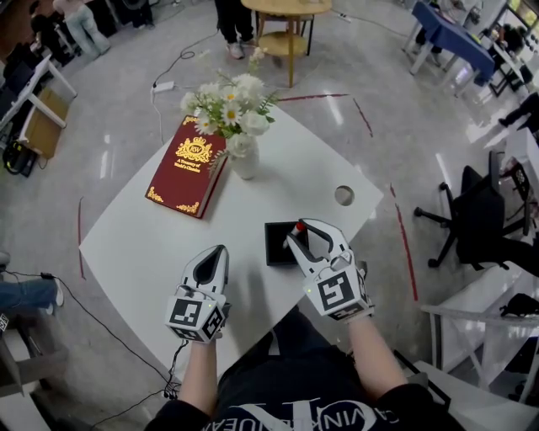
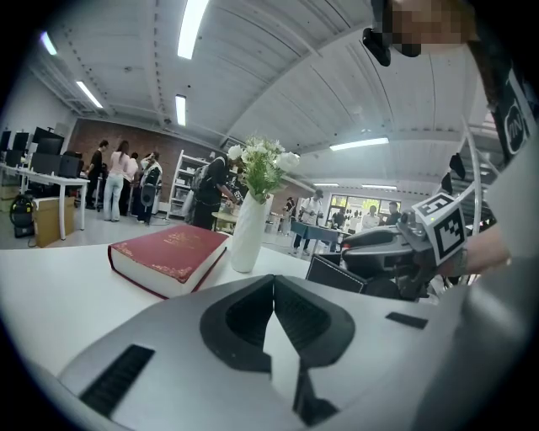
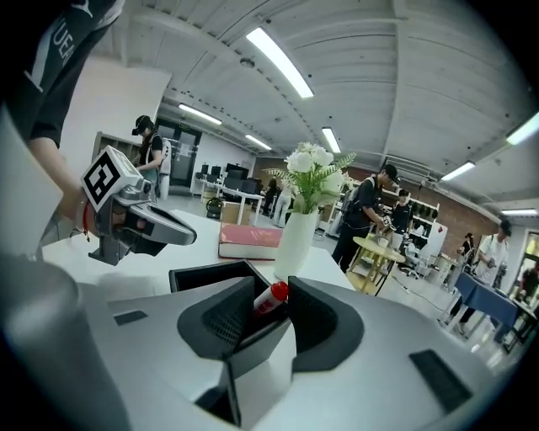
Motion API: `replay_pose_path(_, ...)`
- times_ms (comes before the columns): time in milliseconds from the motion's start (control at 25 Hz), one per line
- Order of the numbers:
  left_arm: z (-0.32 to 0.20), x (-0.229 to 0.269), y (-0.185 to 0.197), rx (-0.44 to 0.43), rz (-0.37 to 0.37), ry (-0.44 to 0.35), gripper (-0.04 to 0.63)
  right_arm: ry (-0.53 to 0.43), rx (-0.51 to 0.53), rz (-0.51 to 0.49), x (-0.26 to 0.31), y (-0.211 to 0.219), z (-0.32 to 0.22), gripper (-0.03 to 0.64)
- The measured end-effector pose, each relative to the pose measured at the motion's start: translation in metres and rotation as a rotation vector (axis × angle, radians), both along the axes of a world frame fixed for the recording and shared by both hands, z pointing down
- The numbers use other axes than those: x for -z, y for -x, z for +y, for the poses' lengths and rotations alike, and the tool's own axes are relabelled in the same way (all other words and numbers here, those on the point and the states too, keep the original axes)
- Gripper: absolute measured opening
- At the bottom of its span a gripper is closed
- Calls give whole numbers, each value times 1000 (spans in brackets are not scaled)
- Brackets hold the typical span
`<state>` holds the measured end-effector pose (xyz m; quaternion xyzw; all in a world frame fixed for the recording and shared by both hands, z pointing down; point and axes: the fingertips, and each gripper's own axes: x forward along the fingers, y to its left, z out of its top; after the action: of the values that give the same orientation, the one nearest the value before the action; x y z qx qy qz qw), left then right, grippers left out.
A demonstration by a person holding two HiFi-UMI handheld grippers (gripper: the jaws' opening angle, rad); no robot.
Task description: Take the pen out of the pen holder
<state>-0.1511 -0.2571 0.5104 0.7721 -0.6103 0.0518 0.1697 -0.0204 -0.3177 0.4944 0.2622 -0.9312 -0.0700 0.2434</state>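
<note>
You're on a glossy grey floor [image 1: 118, 151] crossed by red tape lines [image 1: 406, 244]. A round wooden side table [image 1: 286, 8] stands ahead and a black office chair [image 1: 476, 215] to your right. Strip lights [image 2: 192, 25] run overhead, and the far wall [image 2: 126, 132] looks like brick.

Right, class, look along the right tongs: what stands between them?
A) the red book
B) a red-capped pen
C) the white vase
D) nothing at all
B: in the right gripper view, the red-capped pen sticks up out of the black pen holder, between the two sides of the right tongs.
</note>
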Motion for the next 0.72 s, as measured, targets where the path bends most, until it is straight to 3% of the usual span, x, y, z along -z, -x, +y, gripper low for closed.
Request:
replay_pose_path(400, 6, 4, 3, 2, 5, -8, 5, 141, -27, -180, 13, 2, 7, 91)
replay_pose_path(720, 11, 12, 5, -9, -1, -24, 5, 181, -88, -313, 33, -7, 4, 80)
